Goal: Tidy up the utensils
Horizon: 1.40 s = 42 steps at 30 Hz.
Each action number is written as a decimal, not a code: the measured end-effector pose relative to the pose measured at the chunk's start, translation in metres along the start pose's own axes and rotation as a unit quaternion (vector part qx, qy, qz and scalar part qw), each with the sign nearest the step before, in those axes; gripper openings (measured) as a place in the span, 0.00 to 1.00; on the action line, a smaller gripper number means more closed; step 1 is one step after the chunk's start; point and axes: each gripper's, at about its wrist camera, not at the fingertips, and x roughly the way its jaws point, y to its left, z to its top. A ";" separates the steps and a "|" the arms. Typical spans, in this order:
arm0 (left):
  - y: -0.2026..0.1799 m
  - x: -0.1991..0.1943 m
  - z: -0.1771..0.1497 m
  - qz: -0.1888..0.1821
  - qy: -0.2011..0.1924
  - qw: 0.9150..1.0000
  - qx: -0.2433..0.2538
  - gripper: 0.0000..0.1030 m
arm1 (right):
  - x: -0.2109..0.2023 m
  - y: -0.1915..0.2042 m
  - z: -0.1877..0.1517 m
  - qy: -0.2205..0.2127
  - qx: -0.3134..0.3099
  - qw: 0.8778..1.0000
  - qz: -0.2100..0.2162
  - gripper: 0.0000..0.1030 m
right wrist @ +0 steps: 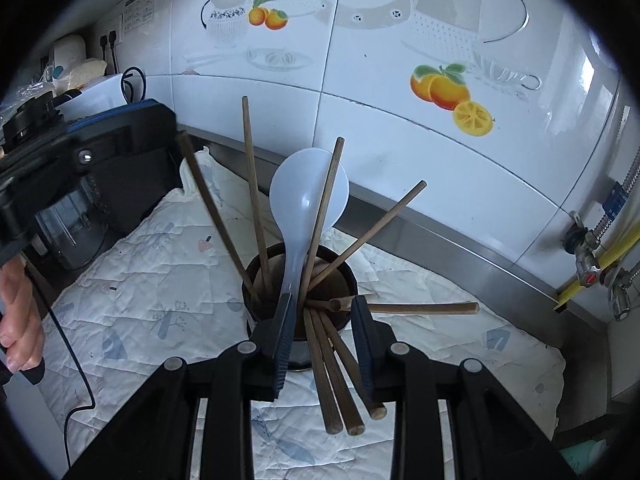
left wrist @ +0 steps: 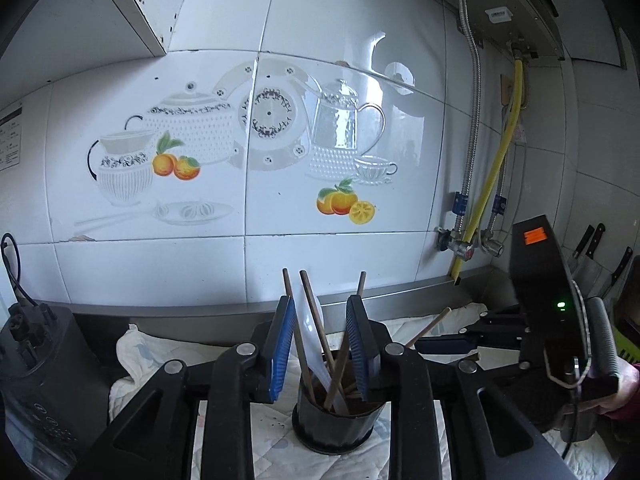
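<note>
— Where were your tools just then?

— My right tool [right wrist: 322,332] sat spread, released, with three chopsticks [right wrist: 334,376] lying loose between its fingers, tips in the black holder [right wrist: 344,284]. My left tool [left wrist: 320,344] was also released, straddling the holder's rim and gripping nothing.

— And the rest?

— The white spoon [right wrist: 306,204] and several chopsticks stood fanned in the holder on the quilted cloth [right wrist: 160,264] over the desk.

— How to finish well?

— I judged: tilt the three upright before withdrawing, so none levers out; one already lay across the rim.
</note>
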 end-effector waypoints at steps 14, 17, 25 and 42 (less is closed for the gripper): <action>0.029 -0.009 -0.013 0.018 0.011 0.999 -0.026 0.29 | 0.005 -0.006 0.007 -0.022 0.031 0.999 -0.036 0.11; 0.031 -0.010 -0.014 0.018 0.012 0.999 -0.029 0.29 | -0.006 -0.008 0.015 -0.037 0.036 0.998 -0.032 0.10; 0.028 -0.010 -0.017 0.015 0.015 0.999 -0.027 0.29 | -0.051 -0.010 0.050 -0.083 0.025 0.996 -0.034 0.09; 0.032 -0.005 -0.027 0.020 0.035 0.999 -0.028 0.29 | -0.099 -0.011 0.086 -0.158 0.024 0.986 -0.042 0.09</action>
